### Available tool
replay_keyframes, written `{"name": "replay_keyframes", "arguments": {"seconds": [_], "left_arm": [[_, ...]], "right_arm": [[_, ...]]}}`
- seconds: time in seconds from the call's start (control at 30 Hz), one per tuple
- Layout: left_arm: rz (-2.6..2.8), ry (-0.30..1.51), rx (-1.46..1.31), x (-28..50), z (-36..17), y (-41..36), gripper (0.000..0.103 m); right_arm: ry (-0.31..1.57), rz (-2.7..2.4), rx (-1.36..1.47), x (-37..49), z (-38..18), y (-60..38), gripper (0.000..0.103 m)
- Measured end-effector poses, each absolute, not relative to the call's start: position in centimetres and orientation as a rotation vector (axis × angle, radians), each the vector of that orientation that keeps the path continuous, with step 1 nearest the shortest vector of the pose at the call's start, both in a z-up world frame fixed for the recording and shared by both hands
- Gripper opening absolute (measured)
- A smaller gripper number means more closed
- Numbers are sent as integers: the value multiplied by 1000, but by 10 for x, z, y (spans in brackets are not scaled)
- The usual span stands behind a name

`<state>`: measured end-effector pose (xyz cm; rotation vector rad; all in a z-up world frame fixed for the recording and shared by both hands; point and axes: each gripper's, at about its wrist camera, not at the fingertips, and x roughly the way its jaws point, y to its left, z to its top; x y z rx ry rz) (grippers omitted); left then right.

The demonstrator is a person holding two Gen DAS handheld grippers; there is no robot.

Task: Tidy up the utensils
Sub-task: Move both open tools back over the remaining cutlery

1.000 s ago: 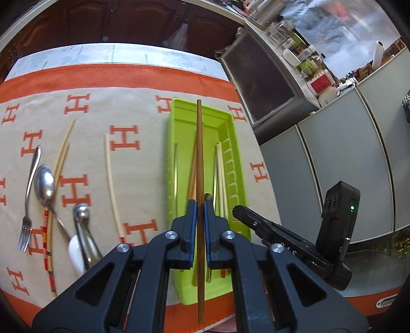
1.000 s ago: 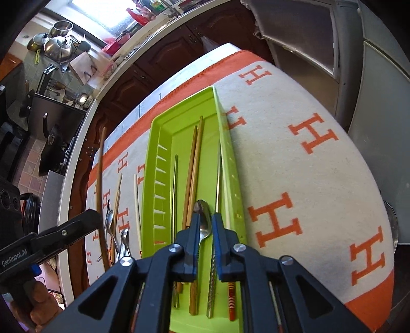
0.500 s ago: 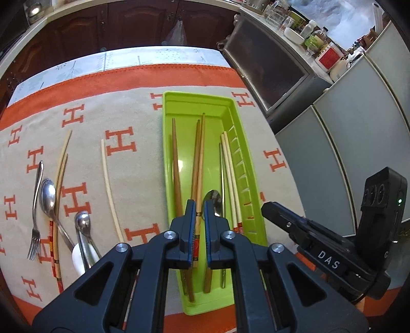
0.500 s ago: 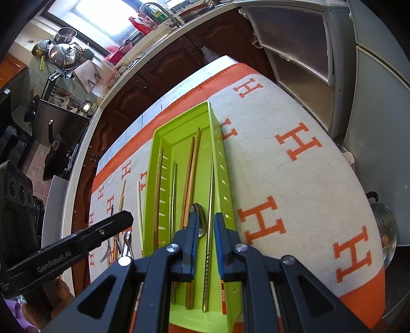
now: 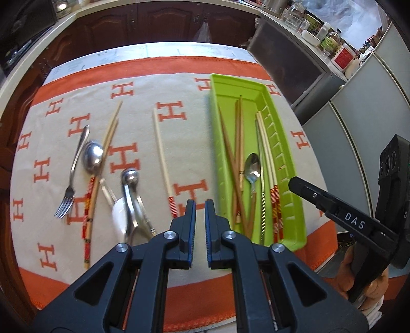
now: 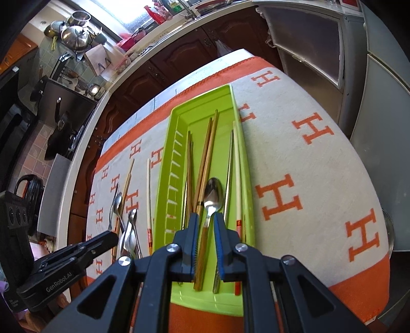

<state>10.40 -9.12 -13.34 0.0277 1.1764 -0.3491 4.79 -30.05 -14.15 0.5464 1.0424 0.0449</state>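
A lime-green tray (image 5: 289,164) lies on the patterned cloth and holds several chopsticks and a metal spoon (image 5: 252,166). My left gripper (image 5: 200,205) is shut and empty. It hangs over the cloth between the tray's left wall and a cream chopstick (image 5: 161,153) with a red-striped end. Further left lie a pair of bamboo chopsticks (image 5: 107,143), a fork (image 5: 73,176), two metal spoons (image 5: 92,156) and a white spoon (image 5: 119,217). My right gripper (image 6: 206,217) hovers above the tray (image 6: 164,184), its jaws a narrow gap apart and empty. The spoon (image 6: 212,194) shows through that gap.
The cloth (image 5: 159,84) has an orange border and ends at the near table edge. Dark wooden cabinets (image 5: 159,23) stand behind, grey cabinet doors (image 5: 358,128) to the right. A person's hand (image 5: 358,271) holds the right gripper beside the tray's near right corner.
The brown chopstick that my left gripper held over the tray now lies in the tray. The left gripper has since moved left, off the tray and over the cloth. The right gripper shifted slightly.
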Motion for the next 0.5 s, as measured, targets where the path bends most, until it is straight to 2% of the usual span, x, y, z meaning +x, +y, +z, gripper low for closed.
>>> {"name": "replay_keyframes", "arguments": {"seconds": [0.5], "left_arm": [[-224, 1124, -39, 84, -144, 2, 5]], "right_arm": [[1072, 70, 394, 43, -127, -237, 12]]}}
